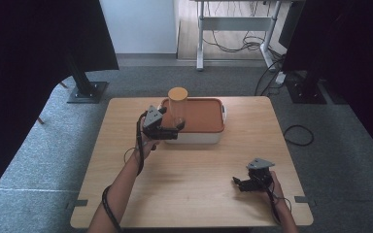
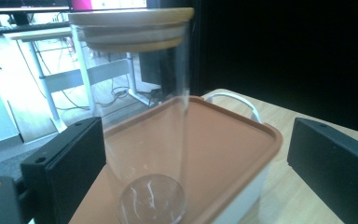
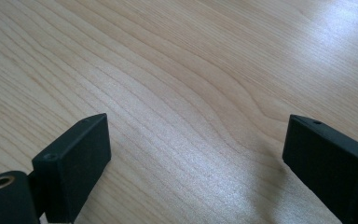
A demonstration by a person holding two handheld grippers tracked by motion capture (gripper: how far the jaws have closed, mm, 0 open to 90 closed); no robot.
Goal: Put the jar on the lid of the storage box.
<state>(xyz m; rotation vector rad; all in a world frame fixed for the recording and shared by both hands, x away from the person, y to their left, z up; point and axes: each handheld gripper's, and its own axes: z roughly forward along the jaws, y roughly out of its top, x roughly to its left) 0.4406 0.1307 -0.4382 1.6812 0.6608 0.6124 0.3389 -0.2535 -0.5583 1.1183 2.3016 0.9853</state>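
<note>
We start with the surface [image 1: 194,194], a pale wooden top; near its far edge, about midway along, sits a white box with an orange lid [image 1: 201,116]. On that lid's left end stands the glass jar [image 1: 177,109], tall, clear, empty and capped by a wooden lid [image 2: 130,18].

Our left hand-held gripper [image 1: 172,130] has its jaws spread to either side of the jar's lower body; the left jaw looks close against the glass, the right one well apart, so nothing is pinched yet. We judge the jar light but stiff, slippery and breakable, and tall enough to tip, so we would grip it around the lower body with a gentle, even squeeze, not by the loose-looking cap.

Our right hand-held gripper [image 1: 246,184] hovers, jaws spread, over bare wood near the surface's near right corner.

We can read no brand, label or writing anywhere.
</note>
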